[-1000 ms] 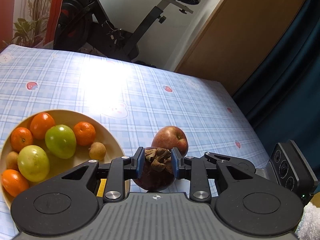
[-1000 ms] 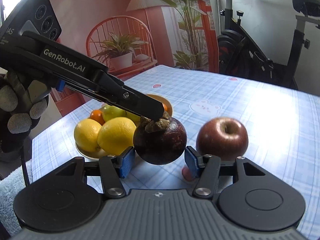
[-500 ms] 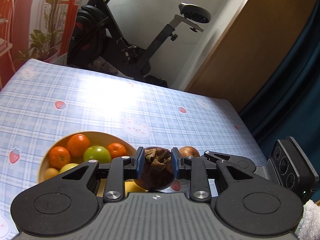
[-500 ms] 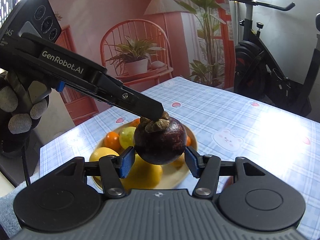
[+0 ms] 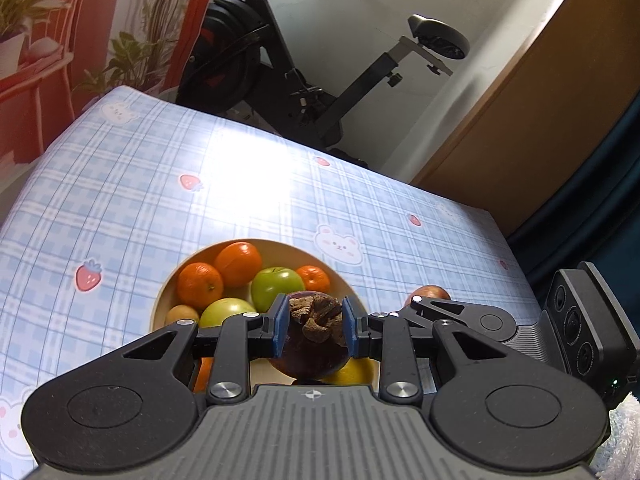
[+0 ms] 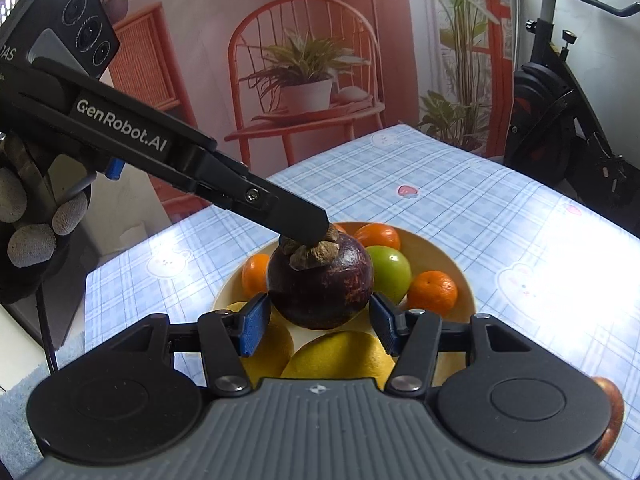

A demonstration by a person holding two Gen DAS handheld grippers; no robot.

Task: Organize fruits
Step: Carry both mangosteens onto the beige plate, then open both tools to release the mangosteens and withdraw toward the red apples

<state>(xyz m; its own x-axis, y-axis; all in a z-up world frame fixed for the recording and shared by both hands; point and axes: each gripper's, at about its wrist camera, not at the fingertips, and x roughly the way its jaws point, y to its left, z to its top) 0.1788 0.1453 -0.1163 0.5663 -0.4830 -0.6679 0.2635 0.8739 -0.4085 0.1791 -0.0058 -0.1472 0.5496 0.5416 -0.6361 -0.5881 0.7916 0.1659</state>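
A dark purple mangosteen (image 6: 320, 280) hangs over the tan bowl (image 6: 452, 252), gripped by both grippers. My left gripper (image 5: 314, 320) is shut on its dry brown calyx (image 5: 316, 314); from the right wrist view it (image 6: 310, 236) comes in from the upper left onto the fruit's top. My right gripper (image 6: 320, 320) is shut on the fruit's round body, one blue pad on each side. The bowl (image 5: 288, 248) holds several oranges, green apples (image 5: 276, 288) and yellow lemons (image 6: 340, 354). A red apple (image 5: 428, 292) lies on the cloth right of the bowl.
The table wears a blue checked cloth (image 5: 160, 184) with strawberry and bear prints. An exercise bike (image 5: 280, 60) stands beyond its far edge. A gloved hand (image 6: 28, 220) holds the left gripper's handle. A red chair with a potted plant (image 6: 304, 76) stands behind.
Both grippers have carried the mangosteen sideways from beside the red apple to over the bowl. The apple has slid to the right edge of both views.
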